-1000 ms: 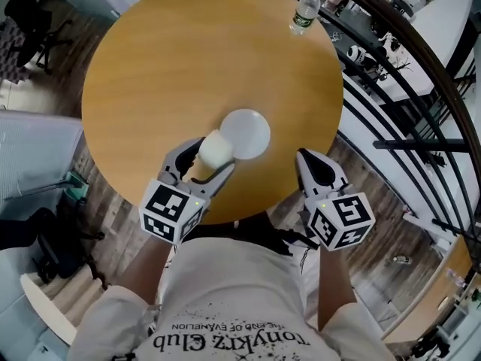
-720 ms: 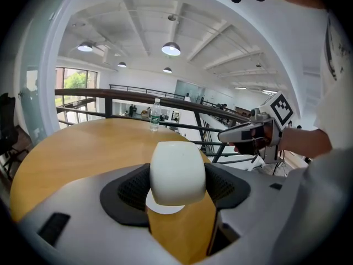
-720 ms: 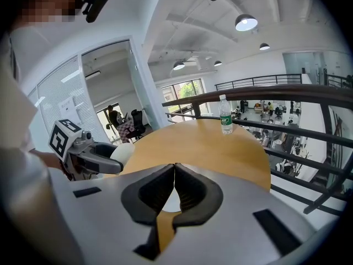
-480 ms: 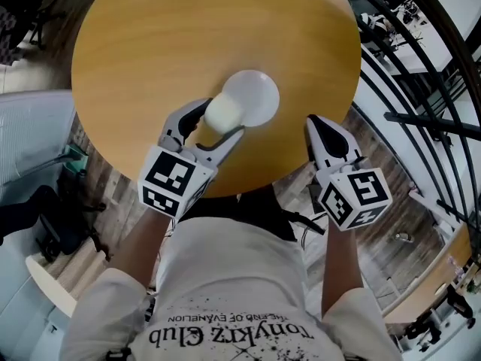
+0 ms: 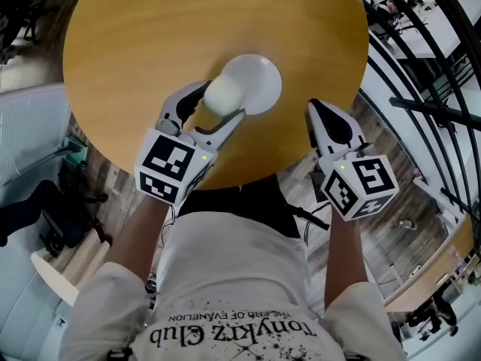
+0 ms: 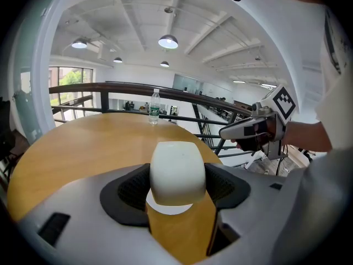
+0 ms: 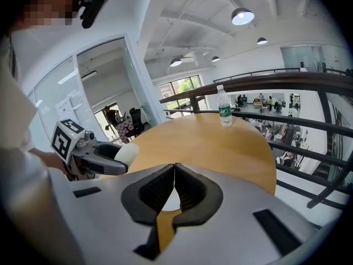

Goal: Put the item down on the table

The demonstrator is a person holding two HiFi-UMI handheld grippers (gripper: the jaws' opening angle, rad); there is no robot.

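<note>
Your L hand-held gripper still clamps white cup by saucer, table near edge; unreleased. R hand-held gripper closed, empty.

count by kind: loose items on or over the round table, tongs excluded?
white cup: 1
white plate: 1
water bottle: 1
Total: 3
</note>
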